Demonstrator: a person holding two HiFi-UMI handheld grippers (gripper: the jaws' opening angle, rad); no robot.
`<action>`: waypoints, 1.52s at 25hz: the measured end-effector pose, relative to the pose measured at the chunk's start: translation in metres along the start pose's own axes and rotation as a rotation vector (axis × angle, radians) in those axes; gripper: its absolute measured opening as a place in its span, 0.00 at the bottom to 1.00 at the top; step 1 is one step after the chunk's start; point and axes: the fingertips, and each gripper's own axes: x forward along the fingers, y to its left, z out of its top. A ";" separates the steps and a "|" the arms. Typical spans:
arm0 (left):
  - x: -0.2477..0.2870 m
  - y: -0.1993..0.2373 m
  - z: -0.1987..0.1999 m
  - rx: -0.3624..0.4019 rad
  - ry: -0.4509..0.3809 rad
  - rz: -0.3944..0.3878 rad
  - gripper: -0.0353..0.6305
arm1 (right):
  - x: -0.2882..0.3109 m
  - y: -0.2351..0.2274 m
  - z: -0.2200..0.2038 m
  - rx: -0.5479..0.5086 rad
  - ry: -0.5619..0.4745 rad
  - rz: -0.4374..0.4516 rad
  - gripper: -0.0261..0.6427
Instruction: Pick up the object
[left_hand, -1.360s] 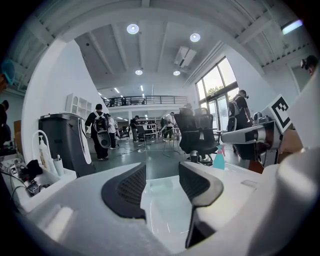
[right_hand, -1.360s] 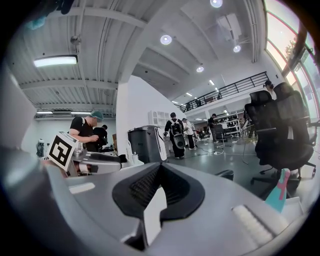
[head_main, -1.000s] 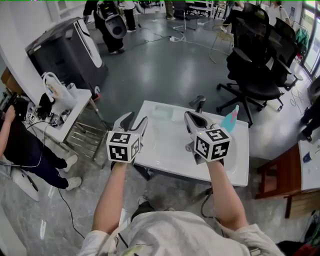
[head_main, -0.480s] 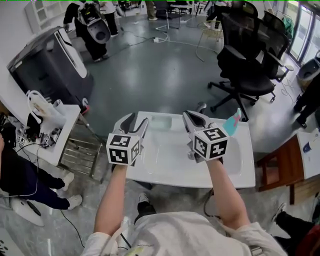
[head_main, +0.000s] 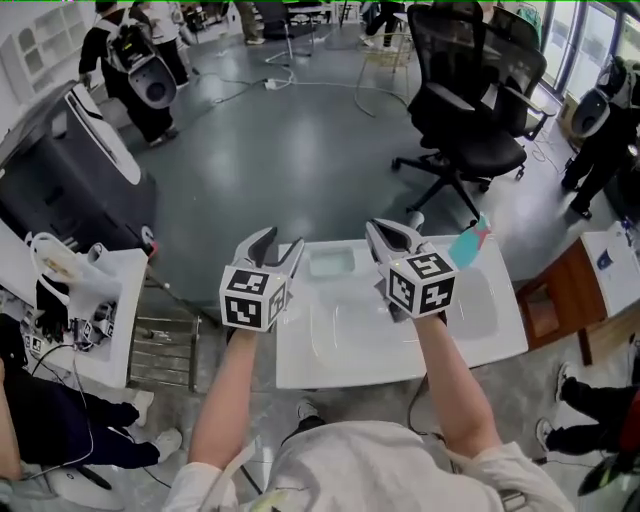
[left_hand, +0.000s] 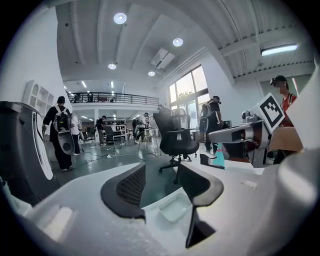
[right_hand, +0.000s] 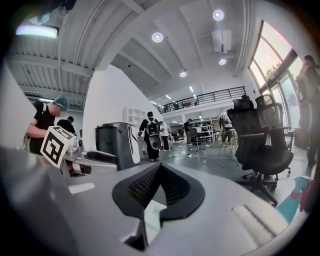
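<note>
Tabletop (head_main: 340, 355), white and mostly bare, fills the lower middle of the head view, and both tools hover over its far half, touching nothing. The task names no particular thing, so there are two candidates. A shallow clear tray (head_main: 332, 263) lies flat near the table's far edge, in the gap between the two tools. Its longer side seems to run across the frame. A smaller teal object (head_main: 470, 240) stands at the far right corner, well to the right of both; what it is cannot be made out. The left gripper (head_main: 275, 248) has its jaws spread wide with nothing between them. In the left gripper view the tray (left_hand: 175, 207) shows through that gap, just ahead and below, so this tool looks best placed: a short drop forward would bring its jaws across the tray's rim. The right gripper (head_main: 390, 238) has its jaws brought together at the tips on nothing, as the right gripper view (right_hand: 159, 172) shows. It would need to part them before taking either thing, though it is nearer the teal object (right_hand: 295, 200)
</note>
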 end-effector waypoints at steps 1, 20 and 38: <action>0.003 0.004 0.000 0.002 -0.001 -0.017 0.38 | 0.003 0.001 0.001 -0.001 0.002 -0.015 0.04; 0.042 0.016 -0.006 0.036 -0.005 -0.244 0.38 | 0.019 0.001 0.001 -0.005 0.004 -0.206 0.04; 0.075 -0.020 -0.002 0.057 0.025 -0.216 0.38 | 0.005 -0.041 0.008 -0.010 -0.023 -0.147 0.04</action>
